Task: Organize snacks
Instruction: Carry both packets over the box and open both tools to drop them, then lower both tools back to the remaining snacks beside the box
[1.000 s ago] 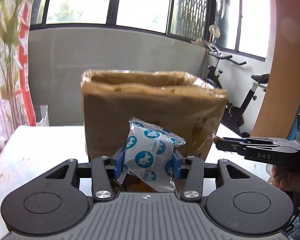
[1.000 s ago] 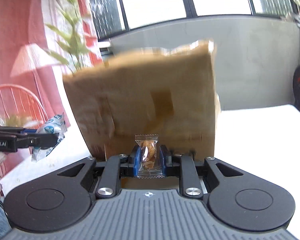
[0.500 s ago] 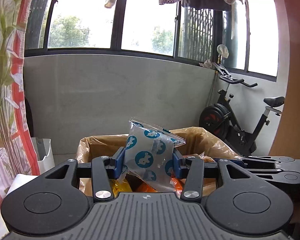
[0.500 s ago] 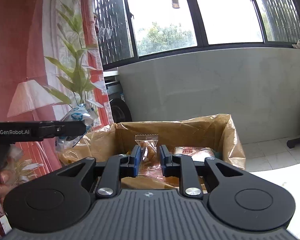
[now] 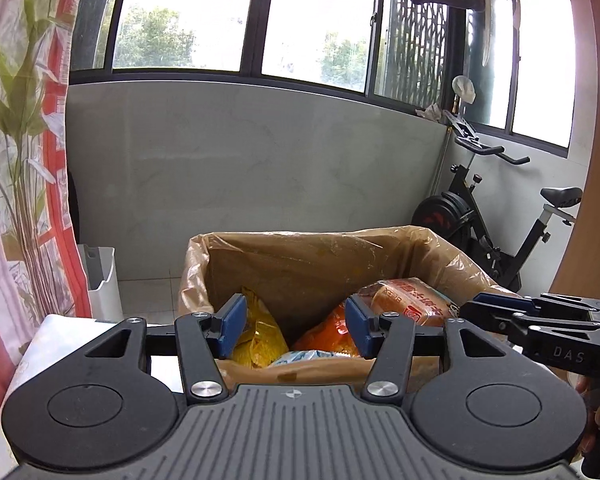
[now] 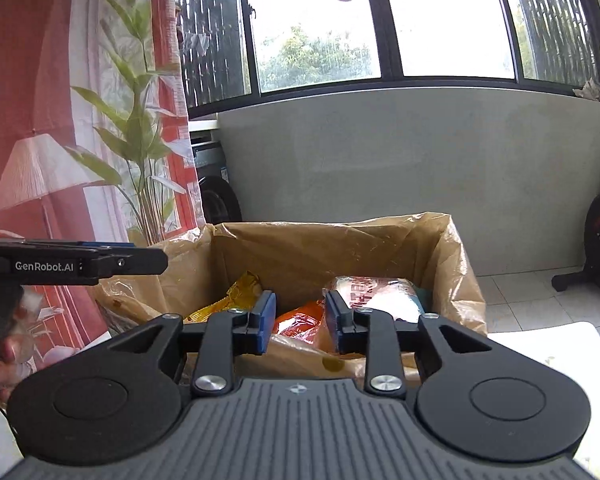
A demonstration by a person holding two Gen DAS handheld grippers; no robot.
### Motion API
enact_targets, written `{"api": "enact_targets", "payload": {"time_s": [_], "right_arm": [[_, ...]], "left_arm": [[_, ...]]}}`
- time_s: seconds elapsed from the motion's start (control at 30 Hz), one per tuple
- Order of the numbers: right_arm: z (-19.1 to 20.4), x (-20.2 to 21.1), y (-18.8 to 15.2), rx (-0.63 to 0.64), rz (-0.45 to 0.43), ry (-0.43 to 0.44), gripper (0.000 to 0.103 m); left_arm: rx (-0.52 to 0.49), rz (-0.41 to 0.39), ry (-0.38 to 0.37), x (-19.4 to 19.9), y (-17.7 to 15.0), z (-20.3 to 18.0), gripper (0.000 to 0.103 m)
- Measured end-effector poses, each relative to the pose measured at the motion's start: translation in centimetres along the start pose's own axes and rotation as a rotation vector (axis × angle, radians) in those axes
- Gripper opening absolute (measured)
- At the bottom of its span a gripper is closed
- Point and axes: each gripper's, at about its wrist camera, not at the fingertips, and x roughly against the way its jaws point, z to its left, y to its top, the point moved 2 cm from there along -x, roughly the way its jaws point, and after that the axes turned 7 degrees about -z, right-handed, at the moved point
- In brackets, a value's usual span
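A brown box lined with a plastic bag (image 5: 300, 256) (image 6: 340, 248) stands open below both grippers. Inside lie a yellow snack bag (image 5: 256, 332) (image 6: 236, 292), an orange snack bag (image 5: 328, 332) (image 6: 300, 320), a bread pack (image 5: 408, 300) (image 6: 380, 292) and a white-and-blue packet (image 5: 300, 357). My left gripper (image 5: 294, 328) is open and empty over the box's near rim. My right gripper (image 6: 296, 322) is open and empty over the same rim. Each gripper shows from the side in the other's view: the right one (image 5: 540, 320), the left one (image 6: 80, 264).
The box stands on a white table (image 5: 72, 332) (image 6: 548, 344). A white bin (image 5: 102, 280) and an exercise bike (image 5: 500, 232) stand on the floor beyond. A curtain with a plant print (image 6: 100, 140) hangs at the left.
Both grippers have opened over the box. The white-and-blue packet has left my left gripper and lies in the box. The small clear packet has left my right gripper.
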Motion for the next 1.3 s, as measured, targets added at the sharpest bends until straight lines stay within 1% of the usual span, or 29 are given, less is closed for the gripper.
{"api": "enact_targets", "payload": {"time_s": [0.17,0.27,0.33,0.43,0.5,0.57,0.7,0.8,0.93,1.1,1.17,1.3], "right_arm": [[0.7,3.9,-1.5,-0.014,-0.078,-0.031,0.032],[1.1,5.9,-3.1,-0.021,-0.106,-0.047,0.033],[1.3,6.8,-4.2,-0.026,-0.108,-0.067,0.036],[1.5,7.4,-5.9,-0.036,-0.074,-0.077,0.036],[1.4,7.4,-7.2,-0.06,-0.029,-0.072,0.036],[1.2,7.0,-8.5,-0.076,0.03,-0.073,0.036],[0.8,5.9,-10.3,-0.106,0.101,-0.076,0.036],[0.6,4.8,-11.6,-0.072,0.164,-0.084,0.038],[0.1,3.4,-13.0,-0.117,0.239,-0.081,0.038],[1.2,2.2,-13.9,-0.081,0.284,-0.031,0.038],[1.9,1.3,-14.2,-0.072,0.303,-0.012,0.041],[3.0,-0.5,-14.7,-0.066,0.331,0.024,0.045]], "left_arm": [[0.038,-0.017,-0.013,4.0,-1.4,1.5,0.057],[0.038,-0.02,-0.021,5.8,-2.6,1.9,0.057],[0.031,-0.015,-0.003,6.4,-3.6,2.1,0.057],[0.058,0.014,0.006,6.4,-5.2,2.9,0.057],[0.081,0.054,0.027,5.9,-6.5,3.4,0.057],[0.082,0.076,0.051,5.4,-7.6,3.8,0.057],[0.112,0.121,0.091,4.5,-9.2,4.7,0.057],[0.12,0.134,0.097,4.3,-9.9,5.3,0.057],[0.106,0.149,0.118,4.3,-11.0,5.5,0.057],[0.12,0.165,0.16,4.2,-12.4,6.3,0.057],[0.12,0.177,0.173,4.1,-12.9,6.7,0.057],[0.127,0.179,0.195,4.2,-13.4,7.6,0.057]]}}
